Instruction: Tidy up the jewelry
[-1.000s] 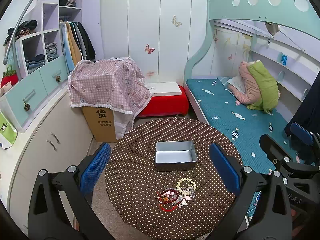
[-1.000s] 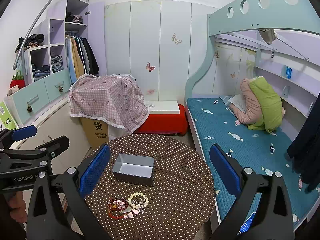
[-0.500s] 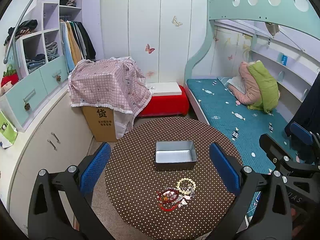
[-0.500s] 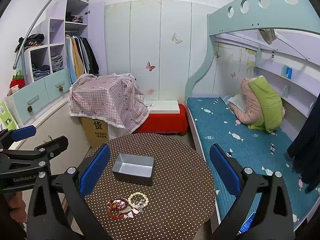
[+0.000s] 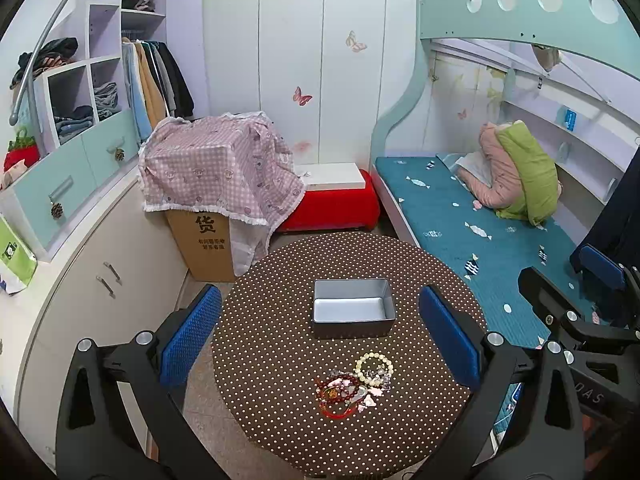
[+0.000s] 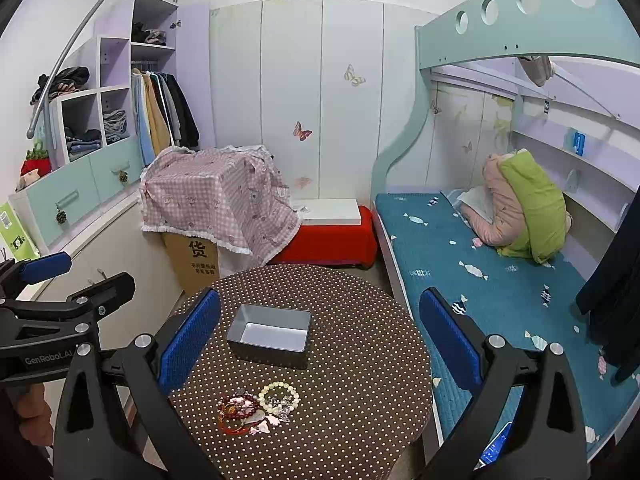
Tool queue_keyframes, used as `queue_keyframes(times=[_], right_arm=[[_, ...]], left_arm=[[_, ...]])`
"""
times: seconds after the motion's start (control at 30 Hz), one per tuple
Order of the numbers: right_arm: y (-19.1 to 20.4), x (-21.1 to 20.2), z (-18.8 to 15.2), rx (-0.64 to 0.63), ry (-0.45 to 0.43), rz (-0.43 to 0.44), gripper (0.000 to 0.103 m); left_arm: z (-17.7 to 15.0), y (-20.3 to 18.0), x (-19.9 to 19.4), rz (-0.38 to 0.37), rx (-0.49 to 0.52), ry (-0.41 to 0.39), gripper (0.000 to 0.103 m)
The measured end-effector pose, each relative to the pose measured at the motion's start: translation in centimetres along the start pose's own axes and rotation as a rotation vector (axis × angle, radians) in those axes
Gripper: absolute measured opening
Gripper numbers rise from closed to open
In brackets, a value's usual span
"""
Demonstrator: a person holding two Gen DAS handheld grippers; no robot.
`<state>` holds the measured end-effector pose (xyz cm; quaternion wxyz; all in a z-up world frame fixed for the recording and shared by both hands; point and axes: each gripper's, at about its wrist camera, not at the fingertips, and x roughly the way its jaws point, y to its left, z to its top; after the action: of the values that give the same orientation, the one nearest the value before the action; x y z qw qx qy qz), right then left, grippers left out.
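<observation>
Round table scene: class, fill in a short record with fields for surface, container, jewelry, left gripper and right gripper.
surface: round table under a brown dotted cloth
container: grey metal box, open top, nothing inside
jewelry: cream bead bracelet touching a red bracelet in one small pile, on the cloth outside the box
left gripper: jaws wide apart, holding nothing
right gripper: jaws wide apart, holding nothing

Home bedroom — child's room by the look of it.
Teal bunk bed (image 5: 460,216) on the right with fish-print mattress and a bundled pink-green quilt (image 5: 516,176); open wardrobe (image 5: 152,76) far left with hanging coats and folded clothes in cubbies; butterfly stickers (image 5: 302,96) on the far white wall panels; cardboard box (image 5: 202,242) under a pink checked cloth (image 5: 216,168); small round table (image 5: 280,360) in brown polka-dot cover near — all domestic.
</observation>
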<state>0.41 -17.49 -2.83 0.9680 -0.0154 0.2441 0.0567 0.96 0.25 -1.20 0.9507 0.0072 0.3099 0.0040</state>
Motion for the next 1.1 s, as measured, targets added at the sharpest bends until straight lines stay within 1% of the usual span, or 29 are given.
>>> queue_keyframes(times=[0.57,0.73,0.93,1.1], right_arm=[[0.2,-0.1,-0.2,0.003,0.007,0.001,0.096],[0.1,0.3,0.0,0.008,0.017,0.0,0.096],[0.3,0.5,0.0,0.011,0.031,-0.002,0.096],[0.4,0.7,0.0,0.02,0.049,-0.009,0.096]], left_arm=[[0.0,0.0,-0.1,-0.001,0.0,0.003,0.098],[0.0,0.2,-0.2,-0.002,0.001,0.012,0.098],[0.9,0.1,0.6,-0.004,0.002,0.027,0.098],[0.9,0.2,1.1,-0.01,0.007,0.042,0.098]])
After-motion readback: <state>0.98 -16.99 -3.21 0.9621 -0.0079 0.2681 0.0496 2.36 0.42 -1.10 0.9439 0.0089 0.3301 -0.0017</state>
